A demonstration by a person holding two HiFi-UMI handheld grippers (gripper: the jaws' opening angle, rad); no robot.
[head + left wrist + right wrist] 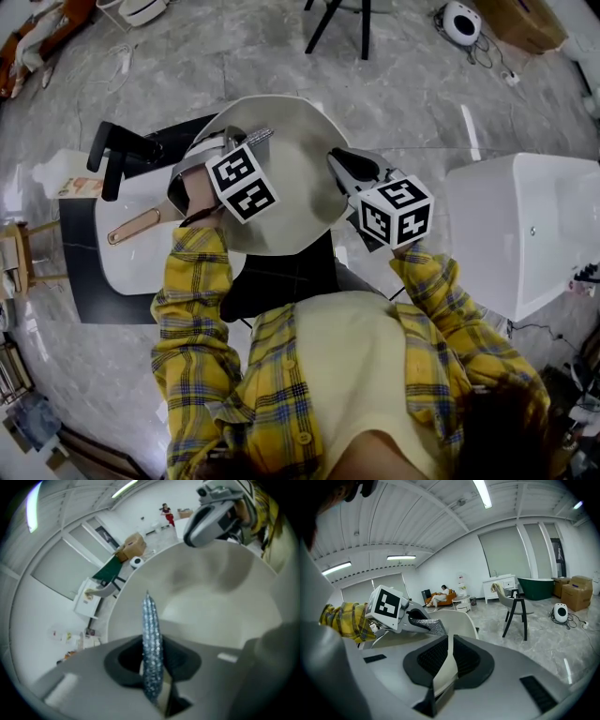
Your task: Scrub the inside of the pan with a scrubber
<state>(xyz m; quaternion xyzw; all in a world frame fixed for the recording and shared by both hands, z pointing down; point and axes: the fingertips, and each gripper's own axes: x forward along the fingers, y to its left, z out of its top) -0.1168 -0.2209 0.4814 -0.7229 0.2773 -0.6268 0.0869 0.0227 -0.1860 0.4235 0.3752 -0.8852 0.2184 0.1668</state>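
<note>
A large pale pan (300,187) is held tilted in front of the person. My right gripper (339,167) is shut on its right rim, and the rim's edge (445,665) shows pinched between the jaws in the right gripper view. My left gripper (251,141) is shut on a glittery silver scrubber (260,137) at the pan's upper left. In the left gripper view the scrubber (152,644) stands on edge between the jaws, over the pan's inside (211,602). Across the pan the right gripper view shows the left gripper (423,626) and the scrubber (431,628).
A copper-coloured handle (136,227) runs out left of the pan over a white counter (141,267). Behind it stands a black tap (122,150). A white tub (525,225) sits to the right. Black chair legs (342,23) stand on the marble floor beyond.
</note>
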